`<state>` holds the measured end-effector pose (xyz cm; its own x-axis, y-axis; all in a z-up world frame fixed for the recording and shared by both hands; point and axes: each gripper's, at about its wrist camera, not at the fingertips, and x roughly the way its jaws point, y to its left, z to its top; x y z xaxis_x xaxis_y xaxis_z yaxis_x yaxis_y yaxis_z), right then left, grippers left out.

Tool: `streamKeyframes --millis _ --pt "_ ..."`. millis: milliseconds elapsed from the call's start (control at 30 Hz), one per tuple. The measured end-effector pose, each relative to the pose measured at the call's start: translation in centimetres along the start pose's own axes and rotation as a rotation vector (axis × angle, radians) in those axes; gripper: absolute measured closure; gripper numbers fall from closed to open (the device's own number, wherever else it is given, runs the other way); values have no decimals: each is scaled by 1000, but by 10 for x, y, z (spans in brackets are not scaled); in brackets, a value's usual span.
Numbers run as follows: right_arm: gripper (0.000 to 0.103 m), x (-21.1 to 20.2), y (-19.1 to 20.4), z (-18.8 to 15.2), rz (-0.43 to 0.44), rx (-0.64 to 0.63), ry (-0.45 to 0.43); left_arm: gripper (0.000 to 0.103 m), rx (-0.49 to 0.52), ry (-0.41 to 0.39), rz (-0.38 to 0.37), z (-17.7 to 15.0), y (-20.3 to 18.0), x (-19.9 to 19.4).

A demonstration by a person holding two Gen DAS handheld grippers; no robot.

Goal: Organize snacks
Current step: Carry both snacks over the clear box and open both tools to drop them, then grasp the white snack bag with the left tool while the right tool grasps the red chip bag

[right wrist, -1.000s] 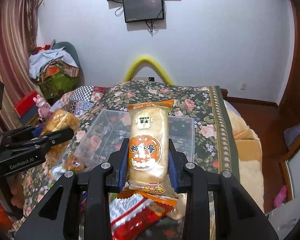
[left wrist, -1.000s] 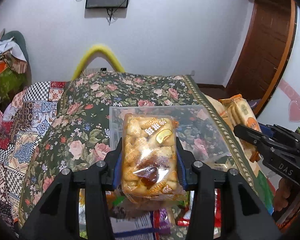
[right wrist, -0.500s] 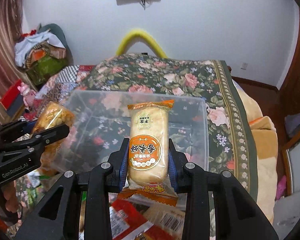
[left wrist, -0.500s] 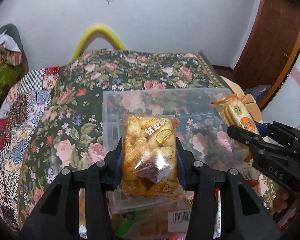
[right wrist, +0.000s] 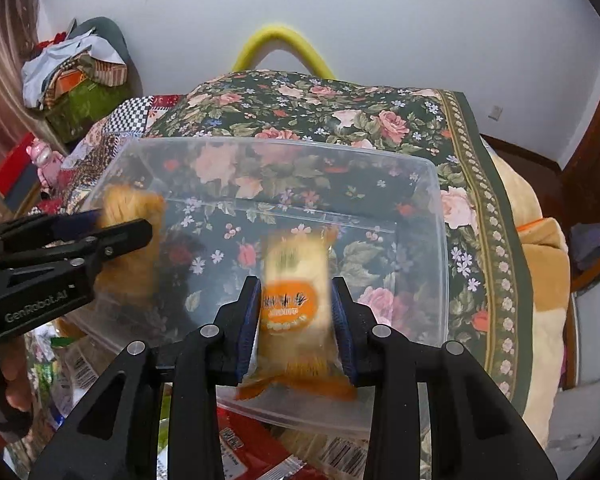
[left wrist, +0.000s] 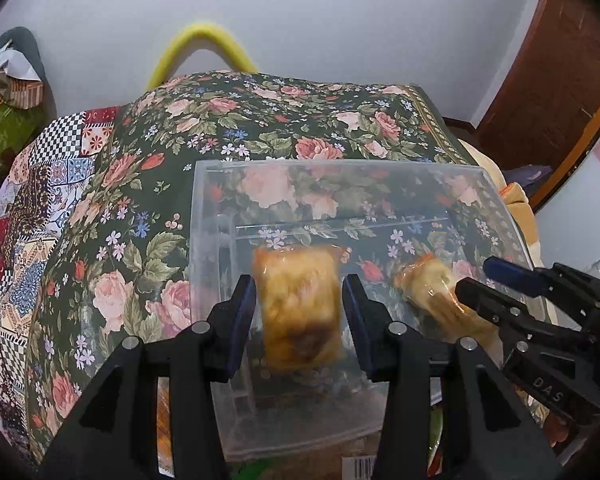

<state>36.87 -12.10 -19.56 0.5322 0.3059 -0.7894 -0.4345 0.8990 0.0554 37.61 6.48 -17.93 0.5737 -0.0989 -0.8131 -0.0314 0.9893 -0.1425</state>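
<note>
- Left gripper [left wrist: 300,312]: jaws parted, with a narrow gap visible on each side of the golden snack pack [left wrist: 299,312] between the blue pads [left wrist: 242,320]. The pack is motion-blurred and sits over the clear plastic bin [left wrist: 204,240]; whether the pads touch it cannot be told for certain, but it looks free.
- Right gripper [right wrist: 296,312]: jaws close beside the orange-label cake pack [right wrist: 294,300], which is also blurred. Its lower end hangs over the bin's near rim; the pads [right wrist: 248,320] sit against or just beside its sides, and a firm hold cannot be confirmed.
- Clear plastic bin [right wrist: 436,240]: rectangular, transparent, resting on the floral bedspread [left wrist: 260,120], whose roses show through its walls and floor.
- Cross views: the right gripper [left wrist: 496,300] appears at the right edge of the left wrist view, over the bin, with the cake pack [left wrist: 432,292] at its tips. The left gripper [right wrist: 112,236] appears at the left of the right wrist view, with the golden pack [right wrist: 134,216] at its tips.
- Loose snack wrappers [right wrist: 260,448]: red and barcoded packets lying in front of the bin's near wall.
- Yellow curved tube [left wrist: 200,44]: arched against the white wall behind the bed.
</note>
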Motion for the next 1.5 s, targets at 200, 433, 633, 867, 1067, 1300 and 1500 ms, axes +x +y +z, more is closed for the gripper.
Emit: streamKeyframes --millis 200,433,633,867,1067,1300,1500 --pt "57 -20 3 1 7 10 -45 58 34 -58 9 -4 -3 -33" --pt "50 -62 12 -10 20 12 -114 47 53 -146 12 -17 2 -89" --pt "44 -87 20 -26 13 6 -145 41 51 -175 28 -41 20 -126" --pt "34 -99 31 -49 3 10 -145 37 56 -149 65 -76 49 -141" --pt "28 -95 39 -69 -5 28 -113 36 35 -87 76 -101 76 -127" --pt "27 -75 43 -90 -32 52 -53 36 -2 -2 75 -126 103 -96" --pt "20 -52 42 -99 -48 94 0 36 -34 70 57 -143 122 -65"
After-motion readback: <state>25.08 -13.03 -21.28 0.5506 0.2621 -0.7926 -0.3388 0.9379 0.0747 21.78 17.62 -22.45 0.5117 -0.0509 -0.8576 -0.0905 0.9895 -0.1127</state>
